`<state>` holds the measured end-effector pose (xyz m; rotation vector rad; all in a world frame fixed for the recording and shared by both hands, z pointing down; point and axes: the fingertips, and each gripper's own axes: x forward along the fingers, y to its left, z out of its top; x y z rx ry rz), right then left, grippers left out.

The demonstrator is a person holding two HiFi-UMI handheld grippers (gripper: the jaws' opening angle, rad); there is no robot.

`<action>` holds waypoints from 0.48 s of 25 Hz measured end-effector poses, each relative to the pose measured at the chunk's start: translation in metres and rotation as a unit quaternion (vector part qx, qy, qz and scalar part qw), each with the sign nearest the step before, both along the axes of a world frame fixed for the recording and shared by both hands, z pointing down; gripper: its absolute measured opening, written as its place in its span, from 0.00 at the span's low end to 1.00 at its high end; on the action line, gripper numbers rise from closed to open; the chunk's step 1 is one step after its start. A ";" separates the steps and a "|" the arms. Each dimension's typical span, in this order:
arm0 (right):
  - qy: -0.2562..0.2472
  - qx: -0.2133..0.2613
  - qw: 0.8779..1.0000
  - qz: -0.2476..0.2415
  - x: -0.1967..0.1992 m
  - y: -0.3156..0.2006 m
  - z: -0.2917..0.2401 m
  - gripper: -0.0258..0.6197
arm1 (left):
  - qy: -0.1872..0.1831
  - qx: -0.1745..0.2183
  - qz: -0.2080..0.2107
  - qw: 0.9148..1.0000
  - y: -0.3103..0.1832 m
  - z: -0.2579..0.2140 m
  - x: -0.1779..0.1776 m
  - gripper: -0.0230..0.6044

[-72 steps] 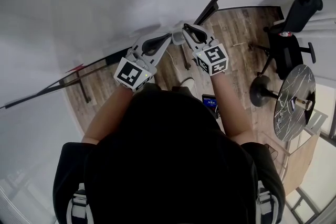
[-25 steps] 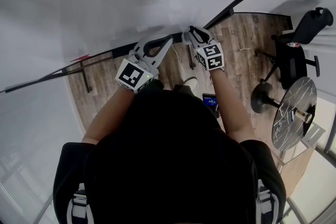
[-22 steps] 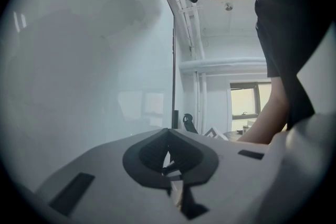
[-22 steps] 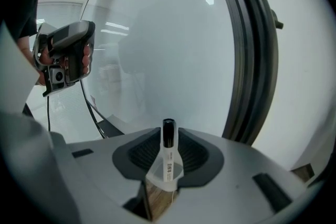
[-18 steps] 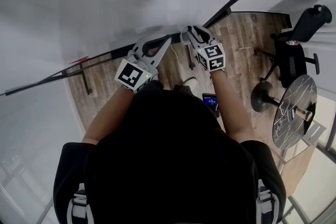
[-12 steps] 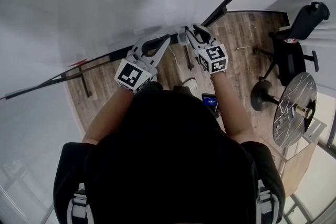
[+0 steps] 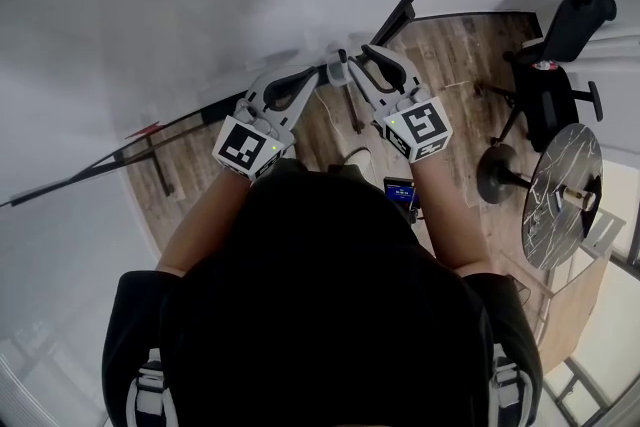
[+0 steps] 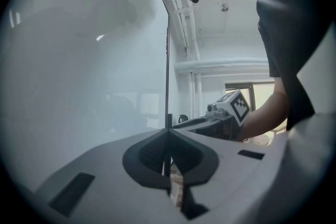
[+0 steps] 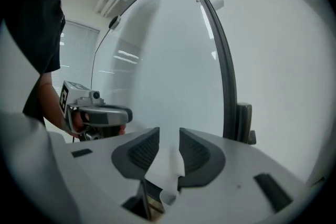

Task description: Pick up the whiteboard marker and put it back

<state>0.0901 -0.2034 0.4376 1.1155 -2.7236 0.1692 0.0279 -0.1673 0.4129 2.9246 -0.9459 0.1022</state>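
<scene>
- Marker position: a dark upright cylinder, probably the whiteboard marker (image 9: 244,123), stands against the black whiteboard frame (image 9: 227,86), ahead-right of the grey right gripper (image 9: 168,130).
- Its jaws have just been opening: wide, empty.
- The grey left gripper (image 8: 168,132) is pinched together, empty, and farther off.

- Person: black short-sleeved top (image 7: 320,315); forearms bare below the sleeves.
- Left gripper (image 7: 320,74): light grey moulded shell with black ribbed pads (image 8: 149,153). Behind the shell sits a white cube (image 7: 245,147) with black square markers and a small green light at the cube's edge.
- Right gripper (image 7: 352,58): same build and colours.
</scene>
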 end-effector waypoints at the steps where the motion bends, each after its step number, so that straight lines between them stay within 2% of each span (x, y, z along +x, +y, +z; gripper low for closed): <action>1: -0.003 0.007 1.000 -0.004 0.000 0.005 -0.007 0.22 | 0.000 0.000 0.001 1.000 0.001 -0.001 0.001 0.04; 5: -0.016 0.028 0.999 -0.011 0.001 0.023 -0.029 0.20 | 0.001 -0.005 0.007 1.000 0.007 -0.004 0.002 0.04; 12: -0.032 0.039 0.999 0.000 0.012 0.045 -0.046 0.07 | 0.007 0.003 0.020 1.000 0.014 -0.012 0.006 0.04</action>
